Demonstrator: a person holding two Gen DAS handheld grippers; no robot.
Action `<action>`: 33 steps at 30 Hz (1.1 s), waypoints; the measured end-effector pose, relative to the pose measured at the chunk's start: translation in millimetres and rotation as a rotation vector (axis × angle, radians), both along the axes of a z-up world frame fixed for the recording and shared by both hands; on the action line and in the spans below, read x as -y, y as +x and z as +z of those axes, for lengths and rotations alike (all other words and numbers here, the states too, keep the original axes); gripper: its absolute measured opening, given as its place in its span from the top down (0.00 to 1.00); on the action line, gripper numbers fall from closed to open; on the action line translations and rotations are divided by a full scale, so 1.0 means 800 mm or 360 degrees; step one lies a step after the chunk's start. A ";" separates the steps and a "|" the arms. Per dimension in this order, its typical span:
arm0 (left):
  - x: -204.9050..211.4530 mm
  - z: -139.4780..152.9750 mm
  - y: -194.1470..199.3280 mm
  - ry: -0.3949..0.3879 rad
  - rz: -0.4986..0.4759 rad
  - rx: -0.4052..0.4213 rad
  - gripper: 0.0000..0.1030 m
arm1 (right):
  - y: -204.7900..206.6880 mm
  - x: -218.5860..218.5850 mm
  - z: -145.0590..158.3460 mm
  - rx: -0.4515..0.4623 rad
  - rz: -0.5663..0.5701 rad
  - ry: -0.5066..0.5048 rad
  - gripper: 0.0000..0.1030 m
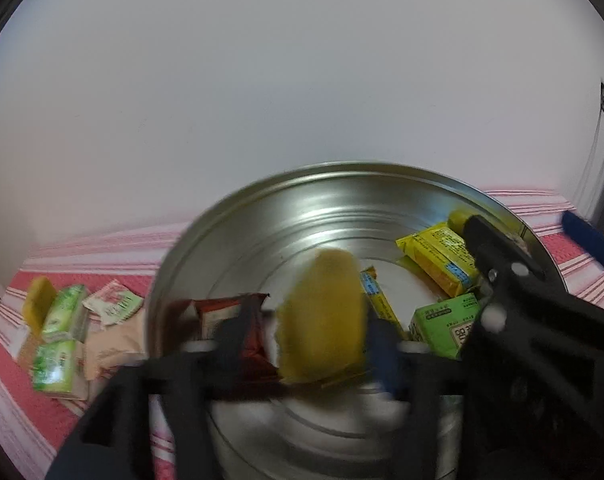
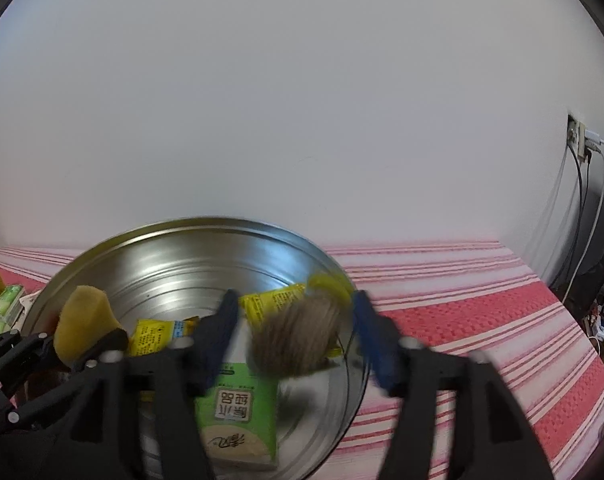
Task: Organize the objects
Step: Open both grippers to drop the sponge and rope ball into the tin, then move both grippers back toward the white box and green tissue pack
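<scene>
A round metal tin [image 1: 262, 216] [image 2: 170, 256] stands on the red striped cloth and holds several snack packets: yellow ones [image 1: 438, 256] [image 2: 274, 304], a green tissue pack [image 1: 442, 324] [image 2: 238, 408] and a red-brown packet [image 1: 222, 320]. My left gripper [image 1: 310, 340] is over the tin with a yellow sponge [image 1: 322, 316] [image 2: 82, 324] between its fingers. My right gripper [image 2: 294, 340] is over the tin's right side with a blurred yellow-and-brown scouring sponge [image 2: 298, 336] between its spread fingers; its contact with them is unclear.
On the cloth left of the tin lie green tissue packs [image 1: 62, 320], a yellow sponge [image 1: 40, 304] and pale packets [image 1: 114, 304]. A white wall stands behind. A socket with cables [image 2: 582, 140] is on the right wall.
</scene>
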State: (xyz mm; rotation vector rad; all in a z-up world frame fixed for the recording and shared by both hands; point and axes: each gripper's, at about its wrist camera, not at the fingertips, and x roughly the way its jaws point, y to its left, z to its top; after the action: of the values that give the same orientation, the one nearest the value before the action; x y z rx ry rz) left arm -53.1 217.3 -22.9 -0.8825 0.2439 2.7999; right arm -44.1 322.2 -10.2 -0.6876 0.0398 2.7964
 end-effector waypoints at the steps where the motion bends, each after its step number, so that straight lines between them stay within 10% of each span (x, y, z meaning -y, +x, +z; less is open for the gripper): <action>1: 0.001 0.005 0.006 -0.0006 0.0023 -0.0061 0.17 | 0.005 0.001 0.003 -0.0041 0.0003 0.0011 0.05; 16: 0.092 0.038 0.031 0.0215 0.0169 -0.0275 0.11 | 0.067 -0.058 0.025 -0.0532 -0.0291 -0.0321 0.00; 33: 0.125 0.015 0.037 0.0084 0.0262 -0.0319 0.11 | 0.076 -0.035 0.016 -0.0543 -0.0285 -0.0284 0.00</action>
State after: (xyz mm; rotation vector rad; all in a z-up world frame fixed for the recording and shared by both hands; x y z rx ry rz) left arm -23.6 117.0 -10.6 -0.6374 0.1303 3.0346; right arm 17.0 350.0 2.7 -0.2214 0.3985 2.7215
